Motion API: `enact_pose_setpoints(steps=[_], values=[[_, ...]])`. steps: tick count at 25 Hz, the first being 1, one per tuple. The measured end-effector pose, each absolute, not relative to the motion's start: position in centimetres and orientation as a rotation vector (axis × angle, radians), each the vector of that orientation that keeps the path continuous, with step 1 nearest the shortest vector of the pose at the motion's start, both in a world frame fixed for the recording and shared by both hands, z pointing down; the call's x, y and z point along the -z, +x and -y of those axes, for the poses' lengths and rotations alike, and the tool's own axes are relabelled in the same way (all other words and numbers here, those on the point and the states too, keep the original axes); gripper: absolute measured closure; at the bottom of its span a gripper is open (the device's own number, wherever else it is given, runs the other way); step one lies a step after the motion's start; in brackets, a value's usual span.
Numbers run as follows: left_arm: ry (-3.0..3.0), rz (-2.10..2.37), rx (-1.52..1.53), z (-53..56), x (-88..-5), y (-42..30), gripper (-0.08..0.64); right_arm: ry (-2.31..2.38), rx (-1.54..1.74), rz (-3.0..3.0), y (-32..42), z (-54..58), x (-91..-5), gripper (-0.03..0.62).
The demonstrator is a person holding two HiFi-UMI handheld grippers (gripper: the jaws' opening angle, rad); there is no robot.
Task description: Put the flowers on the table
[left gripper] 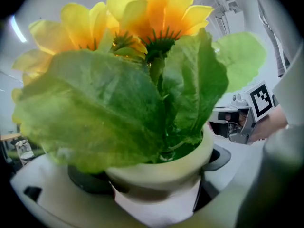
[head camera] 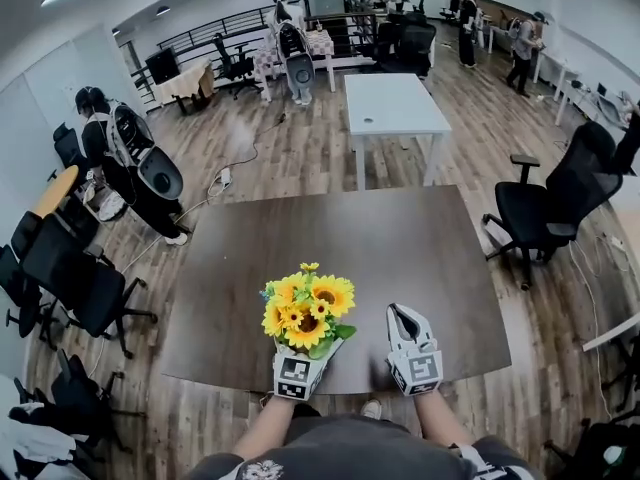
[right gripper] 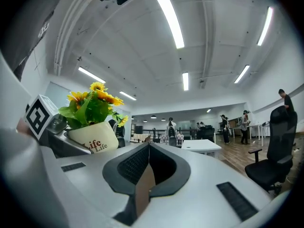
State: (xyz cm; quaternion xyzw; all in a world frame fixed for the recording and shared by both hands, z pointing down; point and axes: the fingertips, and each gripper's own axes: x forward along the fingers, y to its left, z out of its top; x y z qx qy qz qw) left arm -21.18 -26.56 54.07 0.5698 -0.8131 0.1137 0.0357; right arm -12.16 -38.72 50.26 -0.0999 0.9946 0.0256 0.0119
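Observation:
A bunch of yellow sunflowers [head camera: 305,308] with green leaves stands in a cream pot [left gripper: 161,167]. My left gripper [head camera: 303,356] is shut on the pot, one jaw on each side of it. It holds the pot upright over the near edge of the dark brown table [head camera: 400,238]. Whether the pot touches the table is hidden. In the right gripper view the pot [right gripper: 92,137] shows at the left, printed "Life". My right gripper [head camera: 404,315] is beside it to the right, shut with nothing in it, over the same table edge.
A white table [head camera: 393,103] stands beyond the dark one. A black office chair [head camera: 545,203] is at the right, and more chairs [head camera: 70,268] are at the left. Several people stand around the room on the wooden floor.

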Motion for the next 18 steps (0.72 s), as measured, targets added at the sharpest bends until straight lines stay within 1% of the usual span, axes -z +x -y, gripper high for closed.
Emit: enact_pose_setpoints(steps=[8, 18], values=[[1.690, 2.514, -0.348, 25.7, -55.4, -24.9, 0.005, -0.238, -0.107, -3.139, -15.8, 38.2, -52.0, 0.569], [1.786, 2.510, -0.379, 26.2, -54.3, -29.8, 0.005, -0.245, -0.168, -3.164, -22.0, 37.2, -52.1, 0.569]])
